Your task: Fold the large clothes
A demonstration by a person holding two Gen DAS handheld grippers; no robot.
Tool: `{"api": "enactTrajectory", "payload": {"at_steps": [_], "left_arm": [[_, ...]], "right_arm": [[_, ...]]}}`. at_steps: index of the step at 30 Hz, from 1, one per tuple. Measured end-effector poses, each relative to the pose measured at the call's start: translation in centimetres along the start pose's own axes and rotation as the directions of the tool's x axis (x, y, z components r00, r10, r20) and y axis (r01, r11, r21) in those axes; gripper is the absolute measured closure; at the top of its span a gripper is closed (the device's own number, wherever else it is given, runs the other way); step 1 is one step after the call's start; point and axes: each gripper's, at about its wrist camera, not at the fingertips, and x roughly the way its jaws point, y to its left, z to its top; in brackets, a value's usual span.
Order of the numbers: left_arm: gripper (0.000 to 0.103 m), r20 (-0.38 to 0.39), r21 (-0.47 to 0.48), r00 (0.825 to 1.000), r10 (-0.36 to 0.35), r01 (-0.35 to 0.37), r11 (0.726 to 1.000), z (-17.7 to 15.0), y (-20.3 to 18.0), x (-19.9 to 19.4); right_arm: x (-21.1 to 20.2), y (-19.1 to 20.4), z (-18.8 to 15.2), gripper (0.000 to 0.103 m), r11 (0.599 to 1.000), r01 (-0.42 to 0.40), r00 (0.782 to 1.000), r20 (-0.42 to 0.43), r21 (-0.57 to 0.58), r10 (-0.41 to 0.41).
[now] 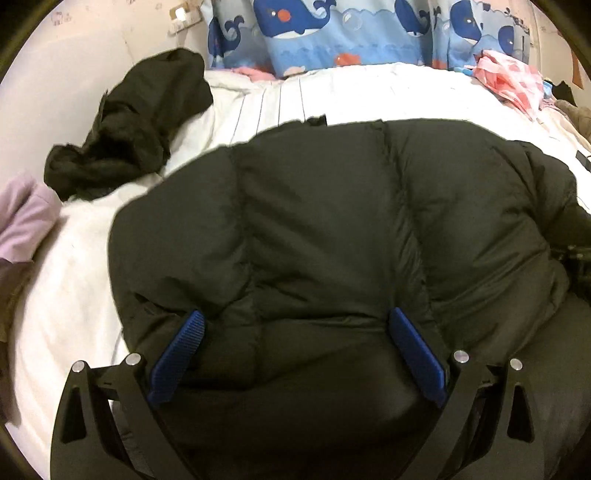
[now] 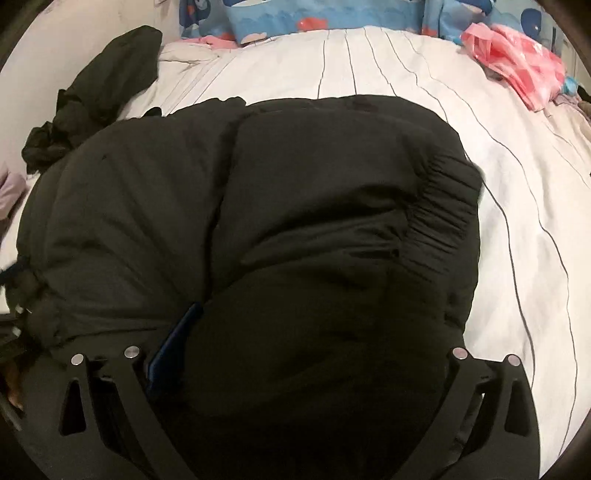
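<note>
A large black puffer jacket (image 1: 332, 221) lies on the white striped bed and fills both views (image 2: 295, 206). My left gripper (image 1: 295, 332) has its blue-padded fingers (image 1: 177, 362) wide apart with a thick bulge of jacket between them. My right gripper (image 2: 295, 332) is also spread wide around a bulge of jacket; only its left blue pad (image 2: 173, 350) shows, the right one is buried under fabric. An elastic cuff or hem (image 2: 443, 206) shows on the jacket's right edge.
A crumpled black garment (image 1: 136, 125) lies at the back left by the wall. A lilac cloth (image 1: 22, 218) is at the left edge. Whale-print pillows (image 1: 332, 33) and a pink garment (image 1: 513, 81) lie at the head of the white sheet (image 2: 406, 66).
</note>
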Motion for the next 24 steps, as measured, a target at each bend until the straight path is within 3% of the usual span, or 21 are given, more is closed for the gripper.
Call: {"api": "enactTrajectory", "payload": {"at_steps": [24], "left_arm": [[0.007,0.054,0.026,0.998,0.019,-0.021,0.999,-0.1,-0.4,-1.3]], "right_arm": [[-0.3,0.6,-0.4,0.006,1.0,0.005,1.0,0.03,0.007,-0.006]]}}
